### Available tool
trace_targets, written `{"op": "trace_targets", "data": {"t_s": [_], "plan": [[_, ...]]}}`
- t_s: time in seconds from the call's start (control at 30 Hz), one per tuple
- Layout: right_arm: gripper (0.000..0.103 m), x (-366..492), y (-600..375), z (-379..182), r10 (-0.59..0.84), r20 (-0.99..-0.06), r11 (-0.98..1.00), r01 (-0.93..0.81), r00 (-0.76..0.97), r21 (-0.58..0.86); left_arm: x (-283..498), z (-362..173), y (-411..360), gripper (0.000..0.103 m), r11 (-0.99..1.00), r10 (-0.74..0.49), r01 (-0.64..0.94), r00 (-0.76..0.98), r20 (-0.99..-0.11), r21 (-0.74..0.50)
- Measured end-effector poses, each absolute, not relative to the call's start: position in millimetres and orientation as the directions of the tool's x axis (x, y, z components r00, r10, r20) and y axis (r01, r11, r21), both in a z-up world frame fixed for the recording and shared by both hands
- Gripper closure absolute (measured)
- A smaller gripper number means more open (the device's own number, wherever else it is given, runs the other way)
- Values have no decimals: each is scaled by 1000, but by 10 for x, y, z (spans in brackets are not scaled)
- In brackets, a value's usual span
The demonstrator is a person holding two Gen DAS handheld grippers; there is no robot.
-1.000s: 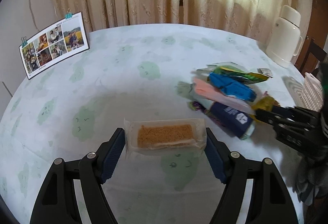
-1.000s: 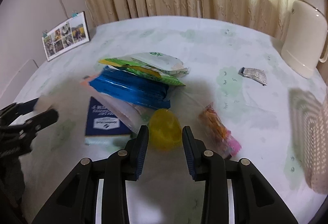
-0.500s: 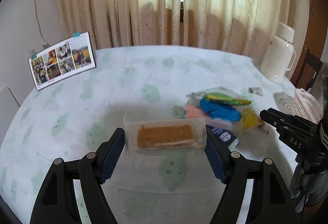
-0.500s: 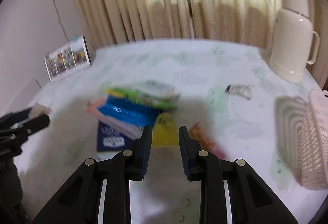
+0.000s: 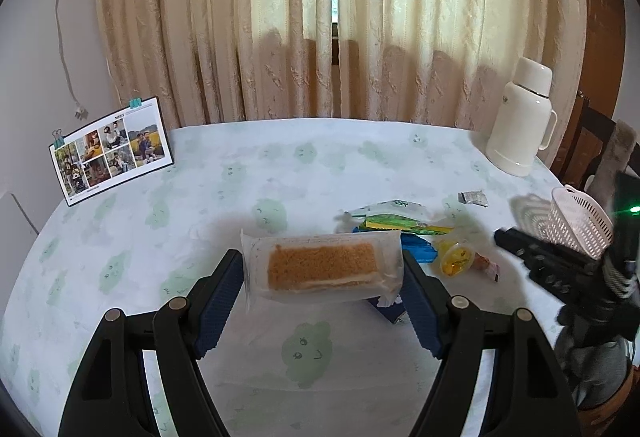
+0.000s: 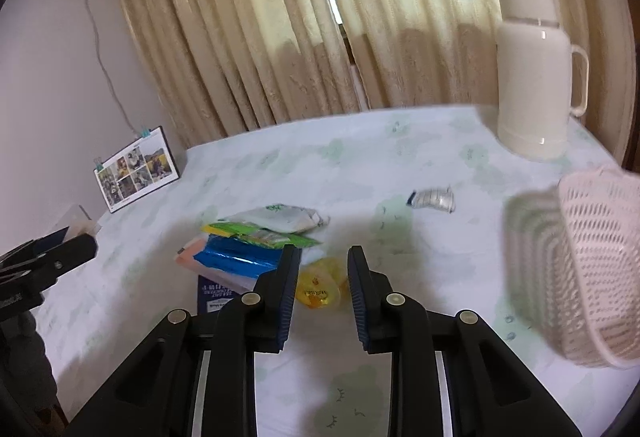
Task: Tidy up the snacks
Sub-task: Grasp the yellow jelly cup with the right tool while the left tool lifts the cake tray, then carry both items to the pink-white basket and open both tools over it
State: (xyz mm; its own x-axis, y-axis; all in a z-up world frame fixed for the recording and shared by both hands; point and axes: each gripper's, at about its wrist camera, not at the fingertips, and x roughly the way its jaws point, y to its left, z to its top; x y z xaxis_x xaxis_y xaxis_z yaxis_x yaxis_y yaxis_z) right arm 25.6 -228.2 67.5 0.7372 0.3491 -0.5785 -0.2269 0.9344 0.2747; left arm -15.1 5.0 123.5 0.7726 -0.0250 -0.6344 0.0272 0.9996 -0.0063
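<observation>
My left gripper point(image 5: 320, 261) is shut on a clear-wrapped slice of crumb-topped cake point(image 5: 322, 265), held crosswise above the table. A yellow jelly cup point(image 6: 320, 287) lies on the cloth beside a pile of snack packets point(image 6: 256, 241) in green, blue, pink and navy. My right gripper point(image 6: 324, 251) hovers over the cup with its jaws narrow, and the cup shows through the gap below them, not gripped. In the left wrist view the cup point(image 5: 456, 259) sits just ahead of the right gripper point(image 5: 502, 237), with an orange packet point(image 5: 486, 265) next to it.
A pink mesh basket point(image 6: 592, 257) stands at the table's right edge. A cream thermos jug point(image 6: 532, 77) is at the back right and a small silver sachet point(image 6: 434, 199) lies before it. A photo calendar point(image 5: 112, 149) leans at the back left. Curtains hang behind.
Both grippers have risen and drawn back from the pile. The right jaws narrowed, and the yellow cup now looks smaller and farther away. The left still grips the cake.
</observation>
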Motion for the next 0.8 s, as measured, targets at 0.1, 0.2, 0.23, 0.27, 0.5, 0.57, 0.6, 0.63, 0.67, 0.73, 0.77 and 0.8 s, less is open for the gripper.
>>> {"op": "trace_targets", "data": {"t_s": [0.1, 0.2, 0.23, 0.27, 0.5, 0.57, 0.6, 0.63, 0.67, 0.73, 0.77, 0.8], "plan": [[65, 395, -2282, 476, 377, -635, 923, -216, 675, 318, -131, 1230, 70, 30, 999, -50, 36, 767, -640, -35], [50, 497, -2270, 316, 409, -665, 908, -205, 625, 365, -129, 1234, 84, 30, 999, -54, 38, 769, -637, -39], [49, 519, -2245, 290, 413, -670, 907, -210, 617, 365, -128, 1234, 97, 30, 998, -56, 39, 768, -637, -41], [48, 532, -2223, 288, 408, -673, 910, -213, 617, 356, -126, 1232, 105, 30, 998, -57, 40, 768, -638, -42], [48, 726, -1872, 228, 341, -731, 939, -257, 591, 230, -96, 1196, 220, 30, 997, -61, 19, 762, -645, -71], [48, 772, -1793, 179, 318, -746, 945, -258, 586, 201, -88, 1177, 273, 30, 997, -60, 14, 759, -648, -77], [48, 795, -1758, 137, 300, -757, 950, -251, 580, 185, -83, 1167, 291, 30, 997, -59, 11, 758, -650, -78], [49, 804, -1746, 113, 289, -766, 953, -247, 575, 175, -75, 1154, 311, 30, 997, -58, 8, 756, -653, -79], [51, 788, -1741, 114, 276, -762, 957, -243, 586, 160, -64, 1145, 331, 30, 997, -57, 5, 754, -654, -80], [58, 763, -1754, 125, 279, -755, 956, -244, 593, 161, -40, 1130, 353, 30, 997, -54, -1, 750, -659, -83], [58, 742, -1766, 128, 280, -751, 956, -242, 598, 164, -31, 1127, 361, 30, 996, -54, -3, 750, -660, -85], [58, 722, -1780, 138, 280, -745, 957, -240, 606, 165, -25, 1123, 362, 30, 996, -54, -5, 749, -660, -86]]}}
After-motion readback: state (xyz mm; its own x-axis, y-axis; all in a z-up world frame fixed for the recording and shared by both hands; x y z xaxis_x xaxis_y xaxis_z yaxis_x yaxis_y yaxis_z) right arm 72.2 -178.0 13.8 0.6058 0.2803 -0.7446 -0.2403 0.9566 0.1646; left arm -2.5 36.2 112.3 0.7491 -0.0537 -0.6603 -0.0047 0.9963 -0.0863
